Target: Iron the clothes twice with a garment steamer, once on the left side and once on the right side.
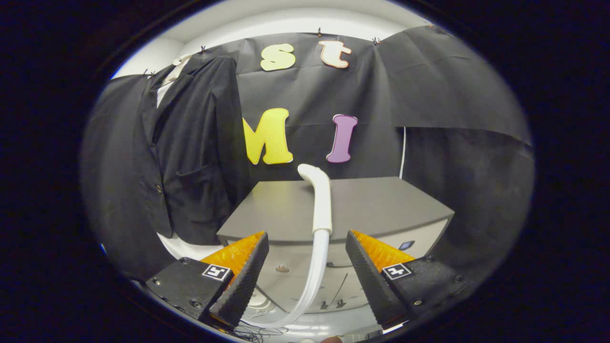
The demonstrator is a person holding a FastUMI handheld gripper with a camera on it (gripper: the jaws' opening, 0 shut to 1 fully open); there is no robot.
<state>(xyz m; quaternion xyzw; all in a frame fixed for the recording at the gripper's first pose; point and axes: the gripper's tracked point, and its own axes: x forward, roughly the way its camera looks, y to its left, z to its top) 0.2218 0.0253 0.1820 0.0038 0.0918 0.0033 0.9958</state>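
The garment steamer stands upright just ahead of the gripper, its white handle rising from a hose that curves down between the jaws, head hooked toward the left. Its long axis is near vertical, in line with the gap. The jaws are wide open, holding nothing, level and pointing forward. The dark jacket hangs far left, beside the grey desk.

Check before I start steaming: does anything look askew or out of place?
Nothing stands out. The jacket hangs straight, the steamer wand stands upright on the grey unit, and the open gripper touches nothing.
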